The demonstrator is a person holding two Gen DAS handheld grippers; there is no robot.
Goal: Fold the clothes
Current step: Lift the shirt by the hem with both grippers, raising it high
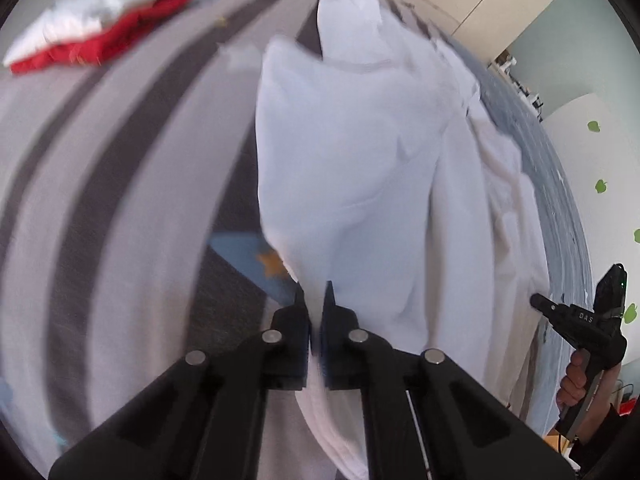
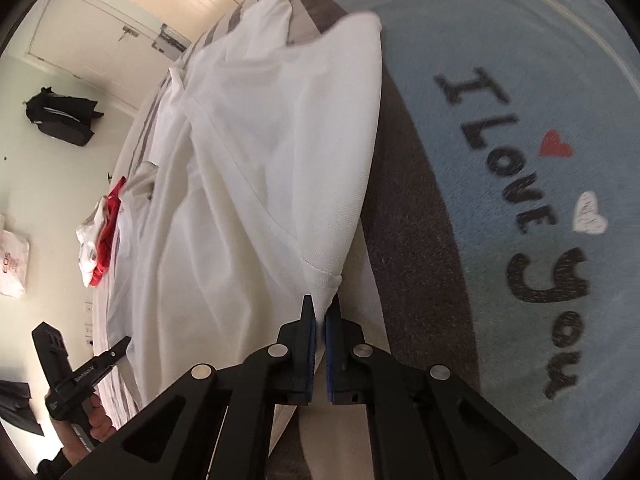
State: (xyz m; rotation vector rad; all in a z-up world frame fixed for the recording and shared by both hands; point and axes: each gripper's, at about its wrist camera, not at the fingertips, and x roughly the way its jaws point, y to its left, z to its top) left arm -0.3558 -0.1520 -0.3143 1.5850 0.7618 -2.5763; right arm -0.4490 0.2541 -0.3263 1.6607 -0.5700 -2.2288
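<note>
**Left wrist and right wrist both pinch the white shirt, held up over the bed**

Left wrist view has the left gripper (image 1: pixel 313 300) at bottom centre, its jaws clenched on a bunched edge of the shirt (image 1: pixel 352 152), with white cloth squeezed through the narrow gap between them. Right wrist view shows the same at its bottom centre: the right gripper (image 2: pixel 321 314) is clamped on a seamed corner of the shirt (image 2: pixel 256 168). Each grip sits at an edge, probably so that the cloth hangs taut between the two and can be laid flat or doubled over in one sweep.

The shirt fills the middle of both frames, lifted and draped over the striped bedspread (image 1: pixel 120 184) rather than spread flat on it. It is plain white, thin, with stitched seams and soft vertical creases; in the right wrist view a fine mesh weave shows near the seam. Its far end, towards the top of each frame, is blurred, so I cannot tell for sure whether that part rests on the bed.

At upper left of the left wrist view lies a pile (image 1: pixel 96 28) of red and white clothes, well apart from the shirt. A blue blanket (image 2: pixel 500 160) lettered "I Love You" fills the right of the right wrist view.
</note>
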